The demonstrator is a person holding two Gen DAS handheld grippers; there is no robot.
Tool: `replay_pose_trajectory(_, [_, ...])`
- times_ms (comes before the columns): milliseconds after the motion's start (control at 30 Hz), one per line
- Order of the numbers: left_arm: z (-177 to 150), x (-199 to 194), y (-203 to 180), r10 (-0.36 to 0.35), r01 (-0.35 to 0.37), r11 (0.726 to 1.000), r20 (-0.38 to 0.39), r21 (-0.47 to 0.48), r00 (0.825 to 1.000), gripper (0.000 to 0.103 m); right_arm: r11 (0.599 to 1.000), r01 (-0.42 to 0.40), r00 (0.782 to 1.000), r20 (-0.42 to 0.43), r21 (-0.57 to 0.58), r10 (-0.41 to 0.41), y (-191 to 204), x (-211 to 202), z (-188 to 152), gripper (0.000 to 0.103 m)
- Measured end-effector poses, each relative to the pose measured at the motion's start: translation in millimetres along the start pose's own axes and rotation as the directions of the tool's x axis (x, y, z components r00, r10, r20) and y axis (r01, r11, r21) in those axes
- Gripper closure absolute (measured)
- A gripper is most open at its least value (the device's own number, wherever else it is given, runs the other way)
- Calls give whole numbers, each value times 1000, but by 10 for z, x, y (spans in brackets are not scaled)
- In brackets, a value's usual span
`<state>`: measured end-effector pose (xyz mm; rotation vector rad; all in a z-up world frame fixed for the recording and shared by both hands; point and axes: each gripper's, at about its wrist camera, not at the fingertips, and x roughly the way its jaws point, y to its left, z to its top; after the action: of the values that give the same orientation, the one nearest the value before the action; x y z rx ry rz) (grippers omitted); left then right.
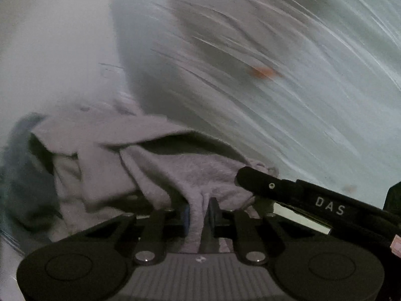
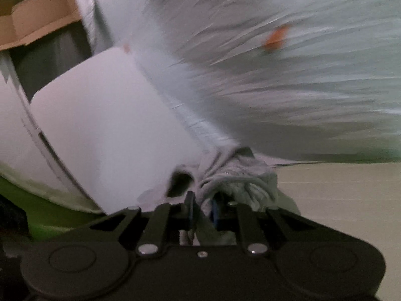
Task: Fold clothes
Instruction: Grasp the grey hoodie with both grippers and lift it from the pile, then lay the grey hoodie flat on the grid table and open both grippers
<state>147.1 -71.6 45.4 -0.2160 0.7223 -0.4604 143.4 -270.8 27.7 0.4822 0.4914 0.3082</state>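
Observation:
A grey garment [image 1: 140, 155] of soft knit cloth hangs bunched in front of my left gripper [image 1: 198, 215], which is shut on a fold of it. In the right wrist view the same grey garment [image 2: 235, 175] is gathered into tight pleats at my right gripper [image 2: 201, 210], which is shut on it. A black finger of the right gripper [image 1: 265, 180] shows at the lower right of the left wrist view, close to the cloth. Both views are smeared by motion.
A pale crinkled sheet [image 1: 313, 87] with an orange mark [image 1: 262, 72] fills the background in both views. A white panel [image 2: 105, 130] and a cardboard box [image 2: 37, 20] lie at left in the right wrist view, over a green surface [image 2: 37, 215]. A beige surface [image 2: 345, 195] lies at right.

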Motion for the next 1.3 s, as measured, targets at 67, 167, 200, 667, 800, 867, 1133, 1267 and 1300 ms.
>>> replay_pose_trajectory(67, [-262,29,-414,-49,51,998,-45,37,998,87,997,63,998,18,45,-63,-297,-472,-97,89])
replay_pose_trajectory(167, [-691,113,-1011,-128,138,988,-138,65,982,87,982,158,987,23,103,-161,-733,-1158,-274,89])
replay_pose_trajectory(200, [-837,145,-1210,-154,169,983,-172,71,973,87,975,194,980,19,112,-197,-880,-1395,-346,89])
replay_pose_trajectory(667, [-1764,367,-2078,37,-26,999,-308,40,951,61,756,627,779,-161,189,-606,-2433,-3288,-1072,55])
replay_pose_trajectory(800, [-1778,416,-1807,180,-196,980,-313,-22,933,50,744,632,774,-202,216,-600,-2542,-3189,-1131,13])
replay_pose_trajectory(867, [-1767,433,-1675,221,-243,969,-313,-33,924,47,765,599,799,-240,237,-551,-2597,-3091,-1225,10])
replay_pose_trajectory(1133, [-1700,542,-1304,311,-362,925,-320,-114,895,40,805,587,779,-332,87,-532,-2864,-2533,-1095,64])
replay_pose_trajectory(1267, [-1603,632,-1204,351,-407,903,-309,-140,884,40,759,640,712,-281,-116,-643,-3288,-2216,-665,64])
replay_pose_trajectory(1300, [-1592,658,-1184,359,-417,898,-313,-142,879,38,728,668,685,-254,-155,-683,-3396,-2150,-540,62])
